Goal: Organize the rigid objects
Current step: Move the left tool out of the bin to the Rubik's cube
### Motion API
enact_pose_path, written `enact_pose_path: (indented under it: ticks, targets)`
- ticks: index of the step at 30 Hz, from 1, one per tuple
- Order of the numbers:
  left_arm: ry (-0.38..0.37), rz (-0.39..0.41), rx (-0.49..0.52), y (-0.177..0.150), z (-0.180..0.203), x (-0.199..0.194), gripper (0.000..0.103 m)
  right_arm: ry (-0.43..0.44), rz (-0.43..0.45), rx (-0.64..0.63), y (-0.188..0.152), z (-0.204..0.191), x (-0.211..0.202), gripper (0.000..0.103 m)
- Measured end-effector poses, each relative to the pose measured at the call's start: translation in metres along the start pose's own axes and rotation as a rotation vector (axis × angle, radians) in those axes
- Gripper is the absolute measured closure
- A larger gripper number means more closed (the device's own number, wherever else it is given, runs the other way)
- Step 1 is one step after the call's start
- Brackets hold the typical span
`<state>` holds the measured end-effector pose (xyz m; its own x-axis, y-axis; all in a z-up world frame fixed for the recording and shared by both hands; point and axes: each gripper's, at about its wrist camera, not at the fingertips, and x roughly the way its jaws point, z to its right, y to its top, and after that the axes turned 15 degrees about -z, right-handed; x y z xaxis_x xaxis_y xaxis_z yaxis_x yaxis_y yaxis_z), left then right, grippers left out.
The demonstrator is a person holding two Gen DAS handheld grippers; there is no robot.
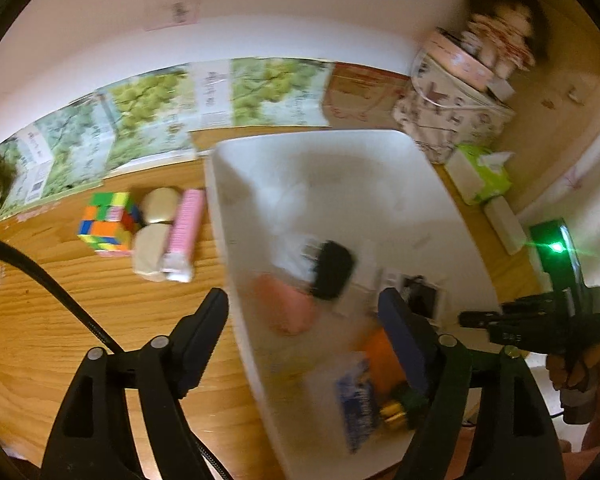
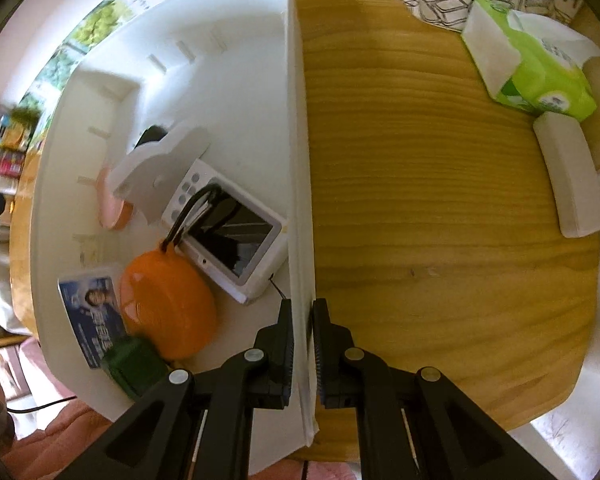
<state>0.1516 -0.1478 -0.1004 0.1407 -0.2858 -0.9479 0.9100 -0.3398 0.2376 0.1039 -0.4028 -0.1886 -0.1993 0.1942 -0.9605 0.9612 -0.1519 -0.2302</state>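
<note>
A white bin (image 1: 340, 168) stands on the wooden table and holds several items: an orange round case (image 2: 168, 304), a white screen device (image 2: 236, 236), a blue card (image 2: 92, 312), a pink item (image 1: 288, 308) and a black brush (image 1: 334, 276). My right gripper (image 2: 303, 344) is shut on the bin's right wall (image 2: 300, 200). My left gripper (image 1: 304, 336) is open above the bin's left rim, holding nothing. A Rubik's cube (image 1: 108, 222), two beige blocks (image 1: 156, 240) and a pink-white pack (image 1: 184, 236) lie on the table left of the bin.
A green tissue pack (image 2: 536, 64) and a white case (image 2: 572, 176) lie on the table (image 2: 440, 240) to the right of the bin. A patterned fabric box (image 1: 452, 108) stands at the back right. Green posters line the wall. A black cable (image 1: 52, 280) crosses the left.
</note>
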Motion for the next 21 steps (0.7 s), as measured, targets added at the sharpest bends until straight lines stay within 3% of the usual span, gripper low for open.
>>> enact_pose_path:
  ticks: [11,21]
  targets:
    - [0.045,-0.006,-0.106,0.009,-0.091,-0.006,0.02,-0.009,0.015,0.13,0.005,0.012,0.002,0.094]
    - [0.075,-0.041,-0.161,0.032,-0.163,0.011,0.02,-0.014,0.036,0.266,0.006,0.023,0.001,0.092]
